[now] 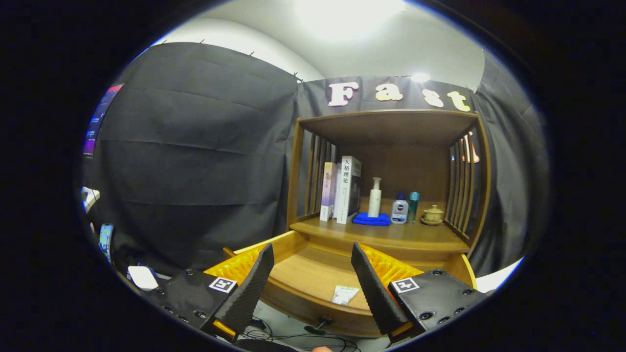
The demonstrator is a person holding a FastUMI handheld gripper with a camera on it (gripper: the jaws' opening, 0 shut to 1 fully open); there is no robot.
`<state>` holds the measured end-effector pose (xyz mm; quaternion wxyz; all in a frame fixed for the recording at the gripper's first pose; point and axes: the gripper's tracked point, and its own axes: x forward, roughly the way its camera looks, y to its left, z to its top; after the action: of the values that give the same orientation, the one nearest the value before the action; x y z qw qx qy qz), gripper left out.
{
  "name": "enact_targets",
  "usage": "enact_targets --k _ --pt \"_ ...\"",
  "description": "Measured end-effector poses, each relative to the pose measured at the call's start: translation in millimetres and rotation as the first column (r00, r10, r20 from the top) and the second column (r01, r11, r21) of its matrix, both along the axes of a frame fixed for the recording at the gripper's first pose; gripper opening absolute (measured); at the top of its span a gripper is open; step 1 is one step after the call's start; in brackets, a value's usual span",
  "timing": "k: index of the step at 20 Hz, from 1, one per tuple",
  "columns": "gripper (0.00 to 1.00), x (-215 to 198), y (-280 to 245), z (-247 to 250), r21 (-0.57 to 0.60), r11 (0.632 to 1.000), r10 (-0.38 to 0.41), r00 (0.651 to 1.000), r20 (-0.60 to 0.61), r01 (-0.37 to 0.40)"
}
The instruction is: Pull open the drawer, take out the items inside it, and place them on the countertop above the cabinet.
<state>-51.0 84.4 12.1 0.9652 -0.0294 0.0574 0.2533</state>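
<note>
The wooden drawer is pulled out below the cabinet's countertop. A small pale packet lies flat on the drawer floor near its front wall. My gripper hangs open above the drawer, its two fingers spread wide with nothing between them; the packet lies between and a little below the fingertips. The drawer's dark knob pokes out from the front panel.
On the countertop stand two upright books, a folded blue cloth, a white pump bottle, a small white-and-blue bottle, a teal bottle and a little lidded cup. Slatted sides and a shelf roof enclose it. Cables lie on the floor below.
</note>
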Motion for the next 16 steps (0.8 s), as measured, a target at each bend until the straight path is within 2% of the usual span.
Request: enact_targets --k 4,9,13,16 --pt "0.98 35 -2 26 -0.01 1.0 0.027 1.0 -0.016 -0.027" --pt "0.98 82 -1 32 -0.018 0.997 0.078 0.988 -0.133 -0.081" --pt "0.98 111 -4 -5 -0.103 0.985 0.104 0.947 -0.304 -0.141" --pt "0.98 118 -4 -39 -0.179 0.964 0.109 0.907 -0.408 -0.197"
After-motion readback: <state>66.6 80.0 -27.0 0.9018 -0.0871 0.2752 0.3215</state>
